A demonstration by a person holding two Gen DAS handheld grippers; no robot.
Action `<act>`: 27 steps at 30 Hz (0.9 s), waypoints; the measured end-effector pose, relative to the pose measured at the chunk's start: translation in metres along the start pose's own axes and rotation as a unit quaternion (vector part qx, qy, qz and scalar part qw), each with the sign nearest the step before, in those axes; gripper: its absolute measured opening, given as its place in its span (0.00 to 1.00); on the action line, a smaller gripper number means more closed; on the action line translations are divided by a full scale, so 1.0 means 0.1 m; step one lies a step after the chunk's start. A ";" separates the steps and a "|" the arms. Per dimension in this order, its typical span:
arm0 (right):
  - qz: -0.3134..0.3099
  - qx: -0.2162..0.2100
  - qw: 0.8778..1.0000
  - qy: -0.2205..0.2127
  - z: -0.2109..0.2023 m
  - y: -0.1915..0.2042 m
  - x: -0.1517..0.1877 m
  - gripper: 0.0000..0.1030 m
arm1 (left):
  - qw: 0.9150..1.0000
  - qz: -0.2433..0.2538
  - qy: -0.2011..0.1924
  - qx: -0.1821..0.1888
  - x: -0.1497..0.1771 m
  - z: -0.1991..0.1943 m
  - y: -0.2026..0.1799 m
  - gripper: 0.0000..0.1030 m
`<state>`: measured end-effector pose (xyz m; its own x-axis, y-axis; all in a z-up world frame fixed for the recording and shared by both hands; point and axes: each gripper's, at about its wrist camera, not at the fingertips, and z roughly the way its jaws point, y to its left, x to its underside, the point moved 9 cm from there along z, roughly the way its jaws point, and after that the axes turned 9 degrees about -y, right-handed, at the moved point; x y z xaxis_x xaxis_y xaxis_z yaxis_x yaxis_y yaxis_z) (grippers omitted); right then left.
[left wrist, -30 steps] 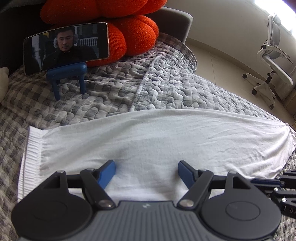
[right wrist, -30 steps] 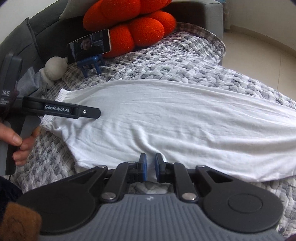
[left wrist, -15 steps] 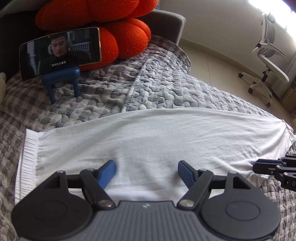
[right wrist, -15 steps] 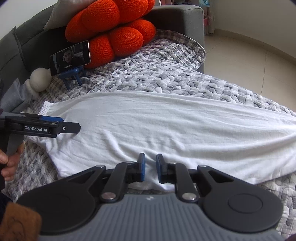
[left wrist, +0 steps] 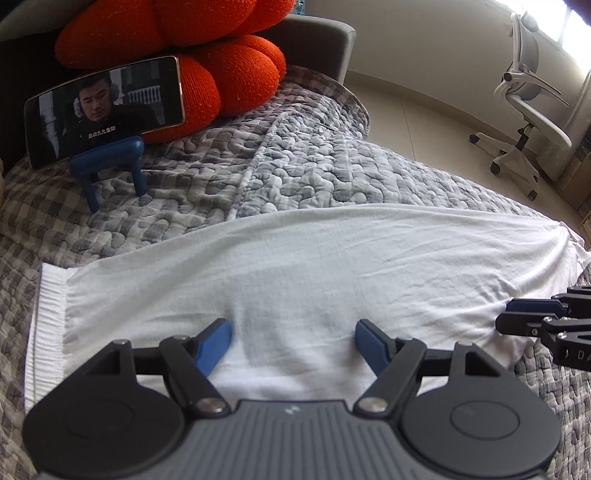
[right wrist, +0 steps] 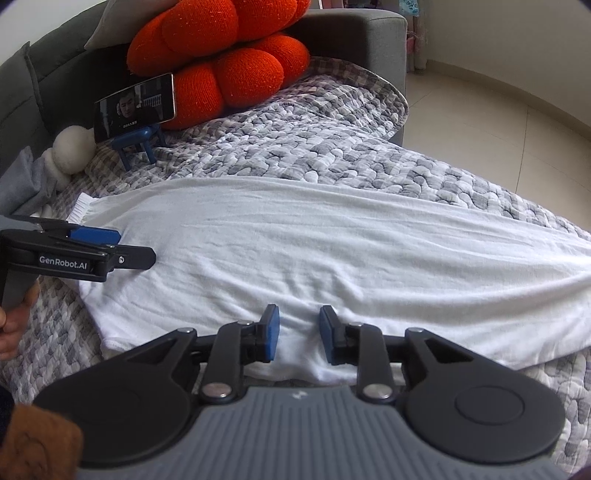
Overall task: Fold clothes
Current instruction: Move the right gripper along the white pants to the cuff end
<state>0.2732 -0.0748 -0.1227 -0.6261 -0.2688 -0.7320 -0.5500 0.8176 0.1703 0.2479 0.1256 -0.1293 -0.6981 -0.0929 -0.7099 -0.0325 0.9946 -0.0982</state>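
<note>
A grey sofa [right wrist: 354, 29] carries a grey-and-white quilted blanket [right wrist: 314, 147] spread over its seat. On the blanket lies a white garment [right wrist: 314, 251], flattened and stretched crosswise in a long band, with a ribbed hem [left wrist: 46, 317] at its left end. An orange knotted cushion [right wrist: 221, 55] leans against the sofa back. A white office chair [left wrist: 528, 107] stands on the pale floor [right wrist: 498, 103] beyond the sofa.

In front of the cushion, a phone [left wrist: 103, 109] with a lit screen sits crosswise on a small blue stand [left wrist: 109, 160]. A white plush toy [right wrist: 72, 149] rests to the left of the phone.

The left gripper [left wrist: 293, 341] has its 2 blue-padded fingers spread wide over the garment's near edge, gripping nothing. The right gripper [right wrist: 298, 334] is narrowly parted and has just been opening; the white cloth lies between and below its pads, which do not press on it. A hand [right wrist: 14, 321] holds the left gripper's handle.
</note>
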 end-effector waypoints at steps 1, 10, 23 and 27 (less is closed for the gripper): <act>0.002 0.002 1.000 -0.001 0.00 -0.02 -0.01 0.28 | 1.000 0.000 0.000 0.000 0.00 0.00 0.00 0.74; -0.003 0.014 1.000 -0.006 0.02 -0.07 -0.02 0.28 | 1.000 0.002 0.000 -0.002 0.00 0.00 0.00 0.74; 0.002 0.035 0.999 -0.017 0.00 -0.35 -0.06 0.27 | 1.000 0.001 0.003 -0.003 0.00 0.00 0.03 0.74; 0.022 0.049 0.998 -0.026 -0.07 -0.61 -0.10 0.24 | 1.000 0.001 0.004 -0.004 0.00 0.00 0.03 0.74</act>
<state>0.3089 -0.1252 -0.1214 -0.6174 -0.2076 -0.7588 -0.4649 0.8744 0.1390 0.2475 0.1290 -0.1299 -0.7037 -0.0904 -0.7048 -0.0363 0.9952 -0.0914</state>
